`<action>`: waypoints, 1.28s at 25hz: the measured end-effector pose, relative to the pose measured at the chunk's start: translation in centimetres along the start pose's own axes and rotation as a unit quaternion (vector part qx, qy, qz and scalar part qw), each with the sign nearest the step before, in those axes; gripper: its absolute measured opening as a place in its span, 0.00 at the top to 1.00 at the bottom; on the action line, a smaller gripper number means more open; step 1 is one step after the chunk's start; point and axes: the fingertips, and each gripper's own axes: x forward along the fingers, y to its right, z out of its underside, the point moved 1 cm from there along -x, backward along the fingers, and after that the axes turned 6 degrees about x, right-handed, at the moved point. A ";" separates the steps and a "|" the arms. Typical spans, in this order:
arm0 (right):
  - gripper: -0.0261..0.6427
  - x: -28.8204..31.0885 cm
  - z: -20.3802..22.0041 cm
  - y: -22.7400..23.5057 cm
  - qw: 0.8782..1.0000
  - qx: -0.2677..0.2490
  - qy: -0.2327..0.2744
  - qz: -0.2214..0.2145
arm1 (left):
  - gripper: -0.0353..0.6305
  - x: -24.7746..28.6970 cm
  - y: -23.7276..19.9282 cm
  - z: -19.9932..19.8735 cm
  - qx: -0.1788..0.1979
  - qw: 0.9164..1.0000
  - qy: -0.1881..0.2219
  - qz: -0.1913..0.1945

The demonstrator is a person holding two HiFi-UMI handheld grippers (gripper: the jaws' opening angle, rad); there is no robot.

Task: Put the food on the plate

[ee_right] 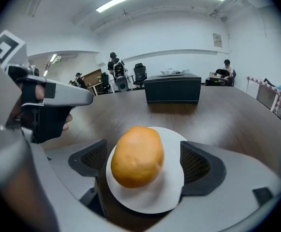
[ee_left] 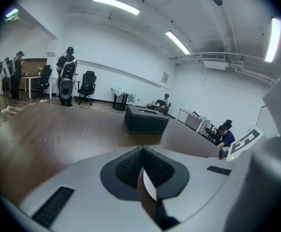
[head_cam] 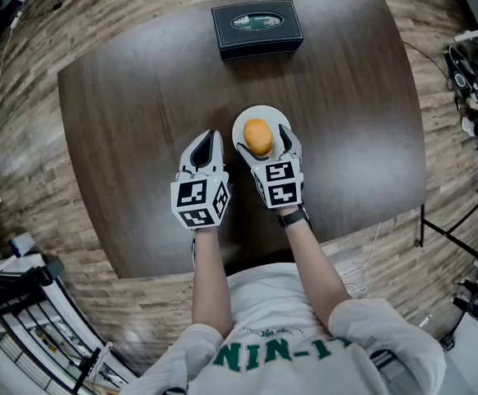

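An orange, rounded piece of food (head_cam: 257,136) (ee_right: 136,156) rests on a small white plate (head_cam: 243,122) (ee_right: 167,187) in the middle of the dark wooden table (head_cam: 123,122). My right gripper (head_cam: 265,142) (ee_right: 145,162) is open. Its jaws stand on either side of the food and over the plate, with a clear gap at the right pad. My left gripper (head_cam: 210,136) (ee_left: 142,166) lies just left of the plate, shut with nothing between its pads. It also shows at the left of the right gripper view (ee_right: 58,95).
A black box (head_cam: 257,27) (ee_left: 146,120) (ee_right: 172,87) stands at the far edge of the table, beyond the plate. Around the table is wood-pattern floor, with racks and equipment at both sides. People and office chairs are far off in the room.
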 end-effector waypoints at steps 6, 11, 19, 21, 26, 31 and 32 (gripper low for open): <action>0.23 -0.6 -0.3 0.0 1.000 0.012 0.011 -0.002 | 0.93 -0.7 -0.2 -0.2 0.004 1.000 0.001 -0.003; 0.23 -1.8 -0.9 0.4 1.000 0.020 0.024 0.003 | 0.93 -1.5 -0.5 -0.6 0.008 1.000 0.004 -0.007; 0.27 -5.0 -2.2 1.5 0.998 0.035 0.051 0.022 | 0.93 -3.1 0.1 -2.1 0.022 1.000 0.016 0.001; 0.28 -5.9 -2.7 1.6 0.997 0.037 0.059 0.025 | 0.93 -3.6 0.3 -2.7 0.027 0.999 0.021 0.004; 0.36 -8.8 -3.9 1.9 0.995 0.040 0.085 0.031 | 0.93 -5.2 1.0 -3.9 0.039 0.999 0.034 0.010; 0.43 -11.5 -5.5 1.9 0.992 0.043 0.114 0.032 | 0.93 -6.7 1.6 -5.4 0.049 0.997 0.049 0.015; 0.44 -12.0 -5.8 2.0 0.991 0.044 0.122 0.030 | 0.93 -6.9 1.7 -5.7 0.051 0.997 0.052 0.017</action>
